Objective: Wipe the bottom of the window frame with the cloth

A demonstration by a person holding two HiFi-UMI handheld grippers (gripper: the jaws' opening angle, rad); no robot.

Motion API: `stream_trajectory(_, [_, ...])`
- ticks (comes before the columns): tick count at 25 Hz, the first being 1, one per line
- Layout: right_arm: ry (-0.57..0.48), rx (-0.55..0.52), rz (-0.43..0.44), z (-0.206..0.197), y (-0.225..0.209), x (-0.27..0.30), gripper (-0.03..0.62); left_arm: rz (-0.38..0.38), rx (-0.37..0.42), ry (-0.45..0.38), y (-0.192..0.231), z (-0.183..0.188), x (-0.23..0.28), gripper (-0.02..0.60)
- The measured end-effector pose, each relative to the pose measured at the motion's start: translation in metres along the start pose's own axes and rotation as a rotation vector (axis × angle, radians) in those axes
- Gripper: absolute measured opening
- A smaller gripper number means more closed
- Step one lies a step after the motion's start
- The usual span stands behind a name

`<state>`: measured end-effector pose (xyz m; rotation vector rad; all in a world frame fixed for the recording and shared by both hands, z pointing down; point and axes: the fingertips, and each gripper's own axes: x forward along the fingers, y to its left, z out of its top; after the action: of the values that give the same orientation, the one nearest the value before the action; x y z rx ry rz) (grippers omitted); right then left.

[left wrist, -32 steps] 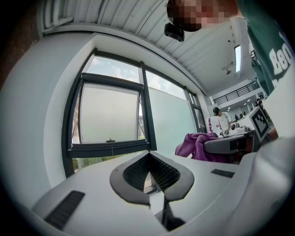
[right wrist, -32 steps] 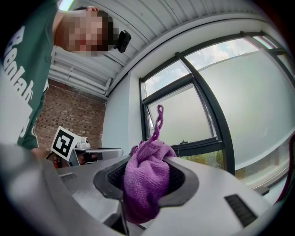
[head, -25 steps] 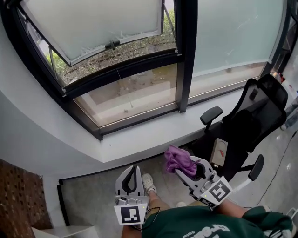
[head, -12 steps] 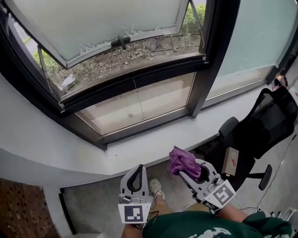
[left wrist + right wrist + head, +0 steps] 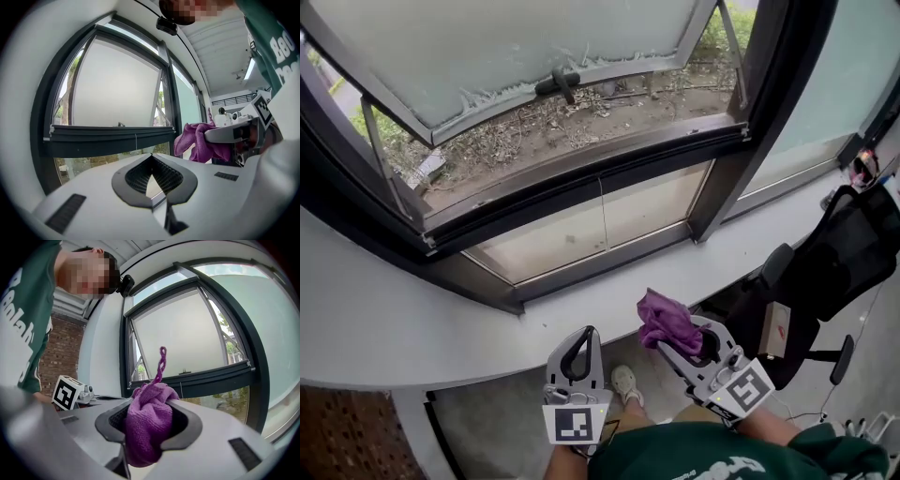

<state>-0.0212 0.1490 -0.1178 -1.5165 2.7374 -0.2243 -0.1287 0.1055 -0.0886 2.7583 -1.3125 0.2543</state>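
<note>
A purple cloth (image 5: 664, 319) is bunched between the jaws of my right gripper (image 5: 675, 336), which is shut on it and held below the white sill (image 5: 581, 305). The same cloth (image 5: 147, 425) fills the right gripper (image 5: 150, 414) in its own view, with a twisted loop sticking up. To its left, my left gripper (image 5: 579, 349) is shut with nothing in it; its pads (image 5: 136, 176) meet at the tips. The dark bottom bar of the window frame (image 5: 581, 183) runs above both grippers, apart from them, under the tilted-open sash (image 5: 516, 56). The left gripper view also shows the cloth (image 5: 199, 140).
A black office chair (image 5: 848, 253) stands close at the right, beside the sill. A dark upright post (image 5: 750, 122) divides the panes. Below the bar is a fixed glass pane (image 5: 581, 230). A shoe (image 5: 625, 382) shows on the floor between the grippers.
The window and sill have slid right and grown in the head view as the person came closer. Both grippers stay low in front, the right still holding the cloth.
</note>
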Motion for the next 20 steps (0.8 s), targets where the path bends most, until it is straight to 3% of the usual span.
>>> stream_trajectory(6, [-0.002,-0.018,-0.003,0.003,0.000,0.030,0.161,-0.021,0.013,0.000,0.032,-0.005,0.013,0.006])
stream_trajectory(15, [0.011,0.004,0.002,-0.008,-0.008,0.053,0.161,-0.006,-0.042,0.022,0.063,-0.028,0.030,0.006])
stream_trajectory(20, [0.034,0.028,-0.011,-0.027,-0.013,0.059,0.161,-0.022,-0.013,0.008,0.063,-0.043,0.038,0.006])
